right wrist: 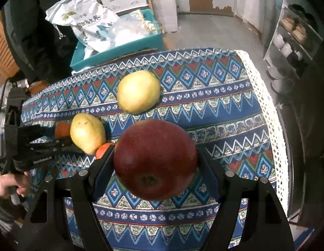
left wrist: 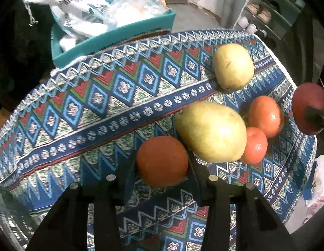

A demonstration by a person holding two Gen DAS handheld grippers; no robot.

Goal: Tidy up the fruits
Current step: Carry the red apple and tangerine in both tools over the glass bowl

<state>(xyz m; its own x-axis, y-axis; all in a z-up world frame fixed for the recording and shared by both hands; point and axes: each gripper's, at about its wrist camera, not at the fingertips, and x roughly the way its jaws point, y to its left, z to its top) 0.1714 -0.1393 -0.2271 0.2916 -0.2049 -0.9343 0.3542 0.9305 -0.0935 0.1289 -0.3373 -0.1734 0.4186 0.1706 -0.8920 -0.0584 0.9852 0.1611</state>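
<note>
An orange (left wrist: pixel 162 161) sits on the patterned tablecloth (left wrist: pixel 88 104), and my left gripper (left wrist: pixel 162 164) is shut on it, a finger pressed to each side. Just right of it lie a yellow pear (left wrist: pixel 212 131) and two red tomatoes (left wrist: pixel 265 116) (left wrist: pixel 255 145). A second pear (left wrist: pixel 233 65) lies farther back. My right gripper (right wrist: pixel 155 153) is shut on a dark red apple (right wrist: pixel 155 159), held above the cloth. In the right wrist view, the near pear (right wrist: pixel 87 132) half hides the orange (right wrist: pixel 62 129) and the left gripper (right wrist: pixel 57 141).
A teal box (left wrist: pixel 120 35) stuffed with plastic bags stands behind the table. A shelf with shoes (right wrist: pixel 293 29) stands at the far right. The cloth's lace edge (right wrist: pixel 273 115) marks the table's right side. A person's hand (right wrist: pixel 7 184) holds the left gripper.
</note>
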